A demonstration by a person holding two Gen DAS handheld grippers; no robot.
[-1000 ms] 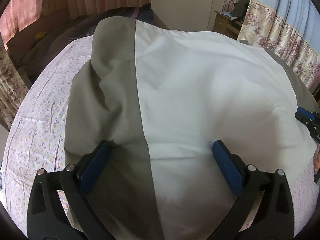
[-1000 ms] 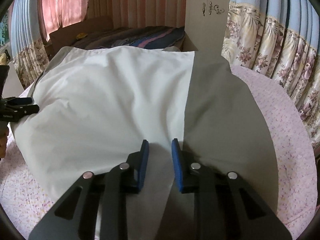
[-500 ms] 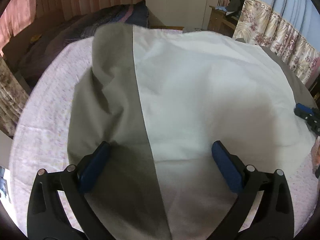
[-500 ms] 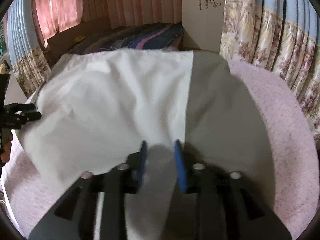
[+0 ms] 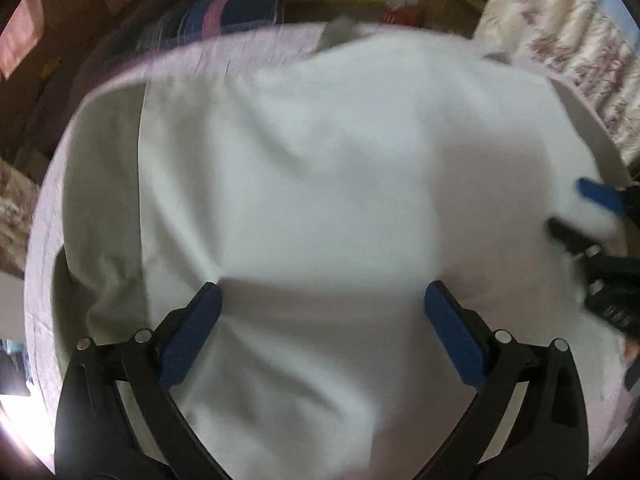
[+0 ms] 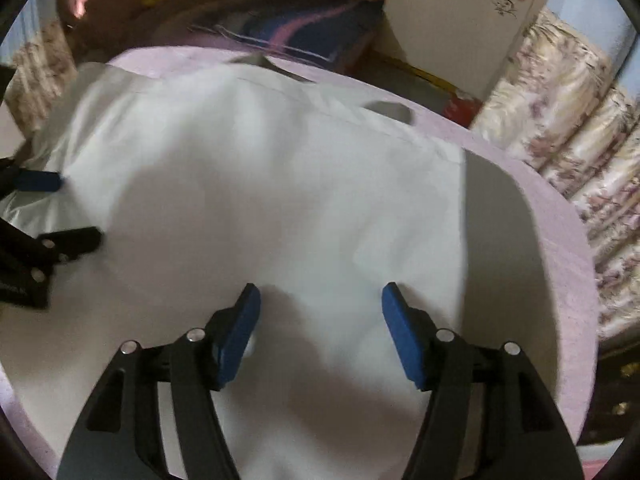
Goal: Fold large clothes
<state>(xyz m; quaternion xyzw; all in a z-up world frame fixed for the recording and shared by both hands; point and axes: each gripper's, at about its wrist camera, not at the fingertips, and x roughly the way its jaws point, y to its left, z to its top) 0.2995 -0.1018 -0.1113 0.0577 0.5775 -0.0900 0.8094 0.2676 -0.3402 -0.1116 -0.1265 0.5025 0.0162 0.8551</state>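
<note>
**Fold laid down, both grippers letting go over the cloth**

The bed, covered by a pale pink sheet, is seen filling both views; a dark striped blanket is heaped at its far edge and floral curtains hang past its right edge. The large pale garment is spread across most of the bed, a grey-green band running along its left-edge side and another near the right edge. Some motion blur is present, so fine creases cannot be read.

The left gripper is held over the cloth with jaws spread wide, nothing pinched. On the right gripper the jaws are opening, fabric lying under them but not pressed between the pads.

Risks, as judged: a pad could snag the top layer on withdrawal and the fold would be dragged open, since both grippers sit low on the cloth. The layers could be left skewed, as the far hem looks uneven. Air trapped under the top layer could leave a bulge that spoils the next fold.
</note>
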